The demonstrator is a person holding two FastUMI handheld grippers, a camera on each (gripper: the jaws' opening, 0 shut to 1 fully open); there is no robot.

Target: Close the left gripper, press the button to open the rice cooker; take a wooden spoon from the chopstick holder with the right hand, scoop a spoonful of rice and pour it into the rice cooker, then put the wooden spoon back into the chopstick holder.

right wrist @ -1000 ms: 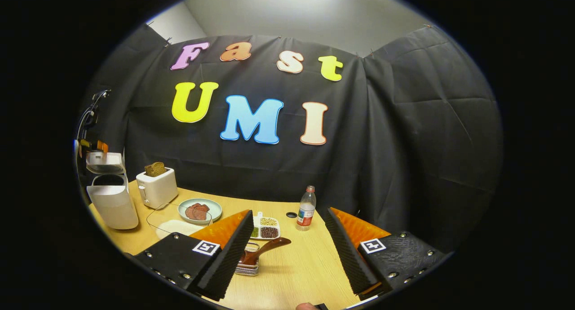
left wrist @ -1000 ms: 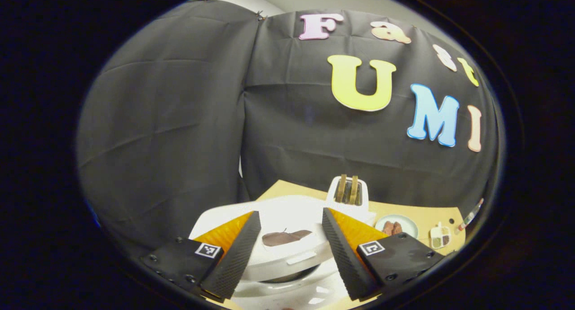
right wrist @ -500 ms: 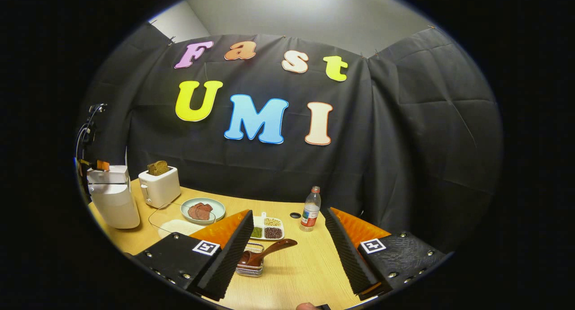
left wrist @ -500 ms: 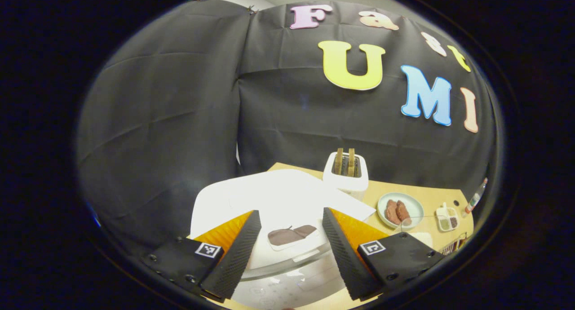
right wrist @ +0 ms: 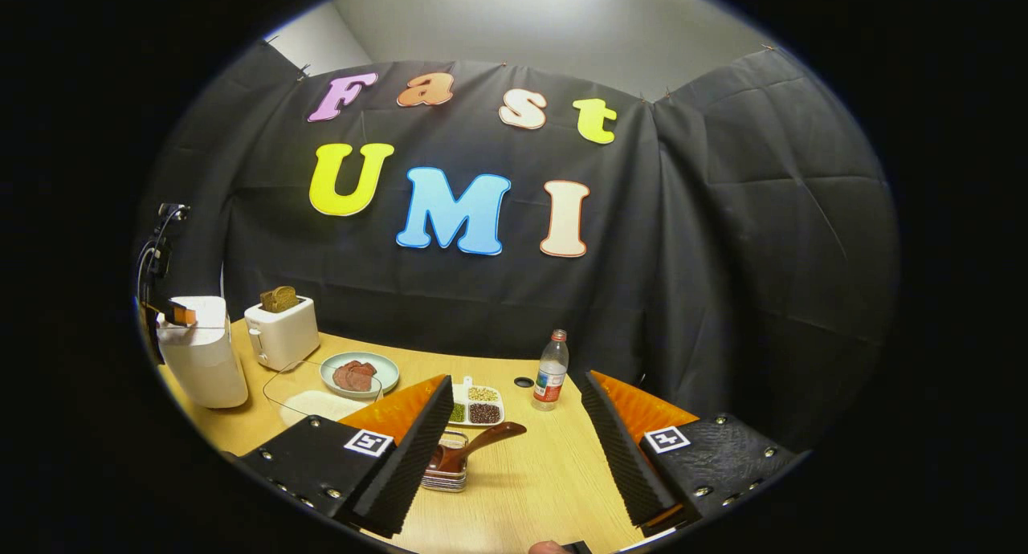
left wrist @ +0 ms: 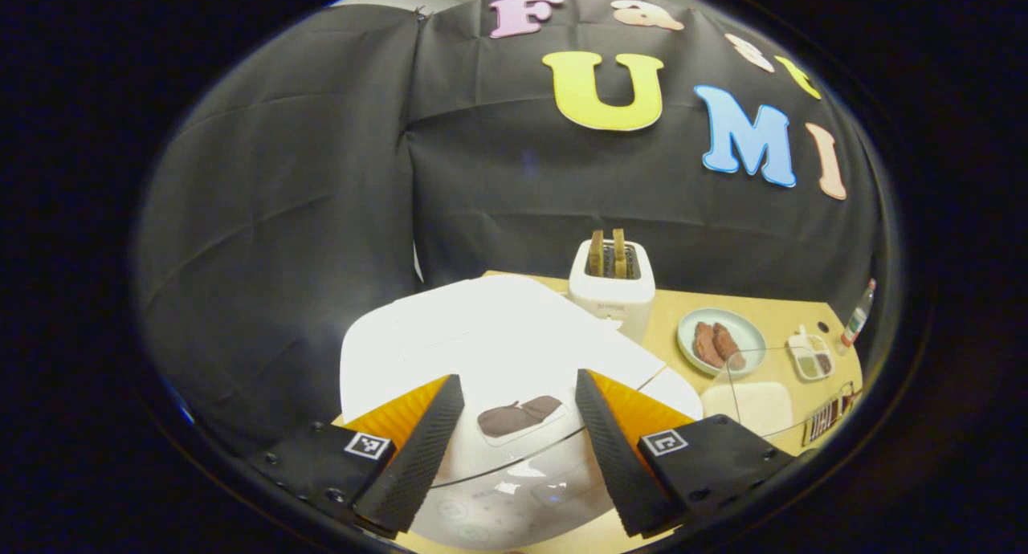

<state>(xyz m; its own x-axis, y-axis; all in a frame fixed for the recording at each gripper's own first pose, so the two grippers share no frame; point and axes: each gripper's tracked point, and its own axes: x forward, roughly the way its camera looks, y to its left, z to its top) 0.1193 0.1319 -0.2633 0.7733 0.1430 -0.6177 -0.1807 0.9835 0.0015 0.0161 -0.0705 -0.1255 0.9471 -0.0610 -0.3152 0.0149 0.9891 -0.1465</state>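
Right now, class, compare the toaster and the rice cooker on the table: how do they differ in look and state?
The toaster is the smaller box, with bread standing out of its top slots; the rice cooker is taller, with a shut lid and nothing sticking out. The toaster stands nearer the plate of meat; the rice cooker sits at the table's end. Both are white.

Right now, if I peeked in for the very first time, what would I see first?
Probably the big white rice cooker, lid down, right in front of the open left gripper. Behind it stands a white toaster with two slices of bread poking up. In the right gripper view, a wooden spoon lies across the chopstick holder on the table, between the open right gripper's fingers.
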